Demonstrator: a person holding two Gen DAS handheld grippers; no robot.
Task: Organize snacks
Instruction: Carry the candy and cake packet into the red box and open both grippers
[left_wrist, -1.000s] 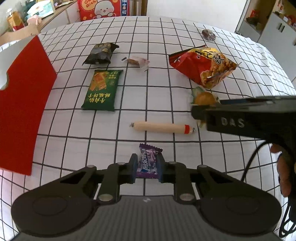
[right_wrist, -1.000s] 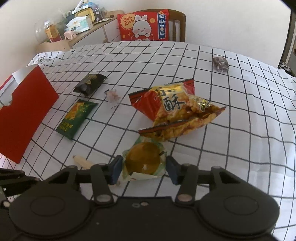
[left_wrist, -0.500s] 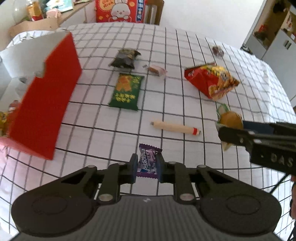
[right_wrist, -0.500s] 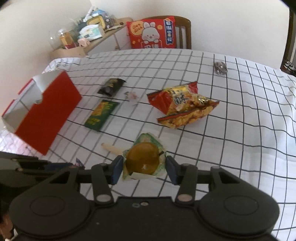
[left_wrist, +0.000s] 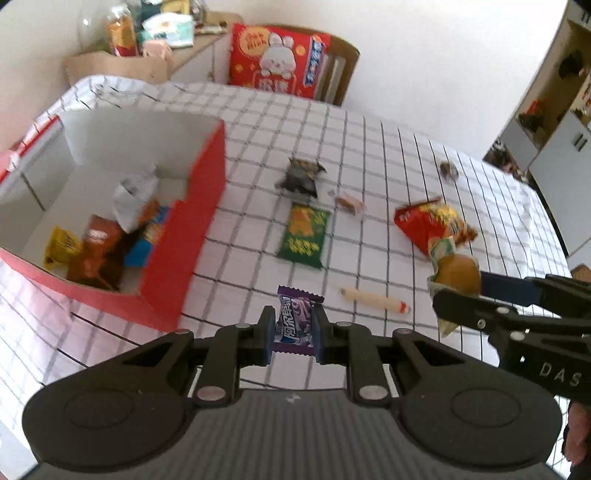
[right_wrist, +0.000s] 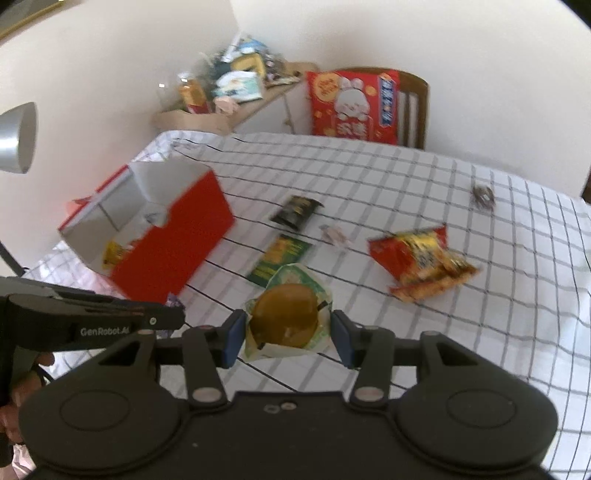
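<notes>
My left gripper (left_wrist: 294, 338) is shut on a small purple candy packet (left_wrist: 295, 320), held above the checked tablecloth. My right gripper (right_wrist: 288, 338) is shut on a round brown pastry in a clear green-edged wrapper (right_wrist: 286, 317), also lifted off the table. In the left wrist view the right gripper (left_wrist: 458, 284) shows at the right with that pastry (left_wrist: 456, 271). A red box (left_wrist: 192, 221) with a white inside stands at the left with several snack packs in it. On the cloth lie a green packet (left_wrist: 304, 236), a dark packet (left_wrist: 301, 177), a red chips bag (left_wrist: 430, 221) and a sausage stick (left_wrist: 375, 301).
A small wrapped sweet (left_wrist: 349, 203) and a dark round item (left_wrist: 448, 170) lie farther back on the tablecloth (left_wrist: 388, 147). A chair with a red rabbit-print bag (left_wrist: 277, 61) stands behind the table. A cluttered shelf (right_wrist: 229, 92) runs along the back left wall.
Both grippers have risen with their snacks still held, and the table looks farther away. The red box's open inside has come into the left wrist view.
</notes>
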